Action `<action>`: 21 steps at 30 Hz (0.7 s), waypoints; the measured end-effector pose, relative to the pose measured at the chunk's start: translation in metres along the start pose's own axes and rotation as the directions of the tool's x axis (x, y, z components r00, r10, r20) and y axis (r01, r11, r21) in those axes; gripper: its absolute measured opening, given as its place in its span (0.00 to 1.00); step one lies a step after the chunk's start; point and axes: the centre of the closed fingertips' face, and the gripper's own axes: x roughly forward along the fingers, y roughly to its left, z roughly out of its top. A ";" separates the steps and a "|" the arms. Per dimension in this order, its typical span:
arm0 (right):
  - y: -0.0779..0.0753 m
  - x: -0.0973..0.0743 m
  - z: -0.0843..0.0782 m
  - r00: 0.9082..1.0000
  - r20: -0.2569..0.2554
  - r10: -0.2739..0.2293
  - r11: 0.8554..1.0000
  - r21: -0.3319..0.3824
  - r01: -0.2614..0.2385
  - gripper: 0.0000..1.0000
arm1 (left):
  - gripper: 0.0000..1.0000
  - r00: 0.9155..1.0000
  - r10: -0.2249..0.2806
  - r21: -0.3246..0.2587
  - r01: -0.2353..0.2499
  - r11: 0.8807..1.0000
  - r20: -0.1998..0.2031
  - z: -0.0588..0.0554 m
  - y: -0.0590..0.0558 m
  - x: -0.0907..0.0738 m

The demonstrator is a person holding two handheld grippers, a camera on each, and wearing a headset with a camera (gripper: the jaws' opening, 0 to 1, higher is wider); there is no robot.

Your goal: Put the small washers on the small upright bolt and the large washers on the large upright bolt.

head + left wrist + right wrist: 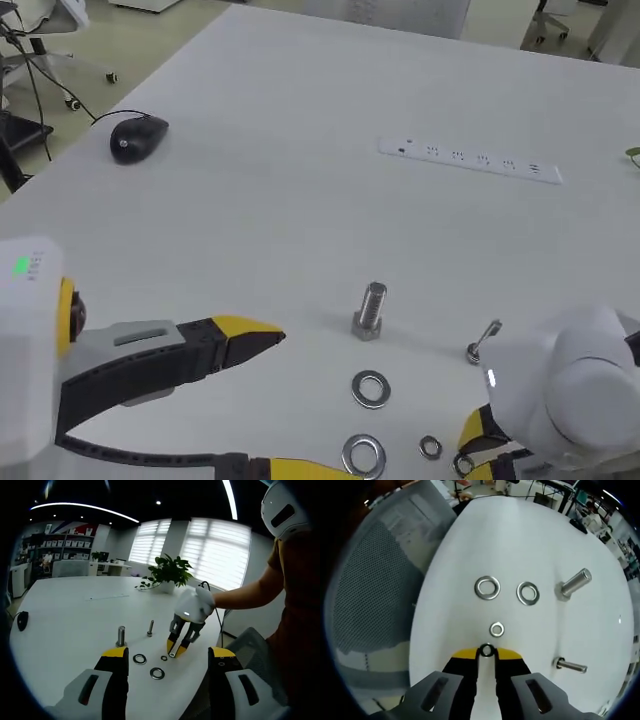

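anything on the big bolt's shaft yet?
Nothing. The large bolt stands with its shaft bare to the top. One large washer and a second large washer lie flat on the table near it. The face of its head against the table is hidden.

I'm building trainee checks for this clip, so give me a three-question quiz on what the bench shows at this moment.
1. True or false: a washer already sits on the large bolt.
2. How many large washers lie flat on the table?
3. What does the right gripper pinch at its tips? A) a small washer B) a large washer C) nothing

Key: 1 false; 2 two; 3 A.
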 end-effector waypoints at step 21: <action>-0.053 -0.054 -0.023 0.994 -0.034 -0.107 0.990 0.089 0.110 0.12 | 0.63 1.000 -0.003 0.008 0.003 1.000 -0.006 0.001 0.002 0.003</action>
